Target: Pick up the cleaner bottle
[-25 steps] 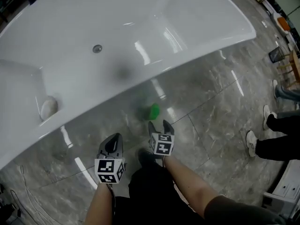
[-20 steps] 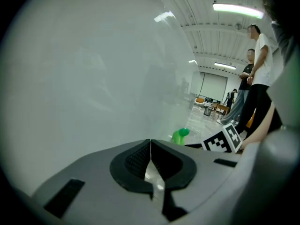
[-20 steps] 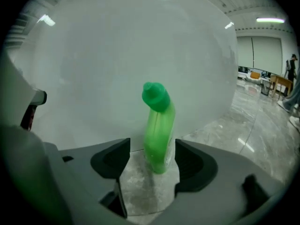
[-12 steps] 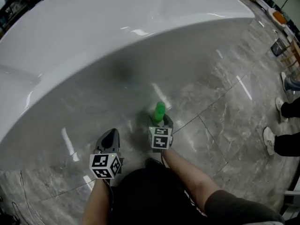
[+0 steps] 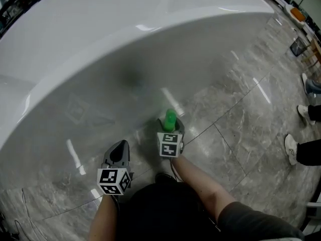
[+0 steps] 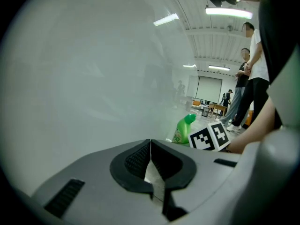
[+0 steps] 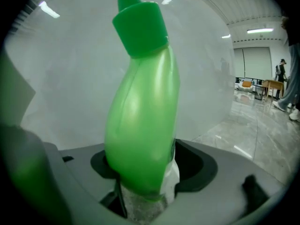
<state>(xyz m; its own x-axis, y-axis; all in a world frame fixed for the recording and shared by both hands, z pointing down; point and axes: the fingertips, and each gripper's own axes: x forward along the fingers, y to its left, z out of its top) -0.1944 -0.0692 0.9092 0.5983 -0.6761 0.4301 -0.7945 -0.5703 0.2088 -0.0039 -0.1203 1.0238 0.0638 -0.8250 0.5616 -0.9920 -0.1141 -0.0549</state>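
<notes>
Bottle (image 7: 140, 121) tight in right hand-held gripper (image 7: 146, 182)

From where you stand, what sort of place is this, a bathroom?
Probably a big showroom or test hall, not a home bathroom: a white bathtub stands on open polished grey stone floor, with strip lights overhead, and people and tables farther off. The right tool holds a green cleaner bottle.

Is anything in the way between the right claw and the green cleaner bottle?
Nothing visible. The cleaner bottle stands right between the jaws of the right claw, which grip its body. The white bathtub wall rises behind it, and the left claw is shut and empty, off to the side.
</notes>
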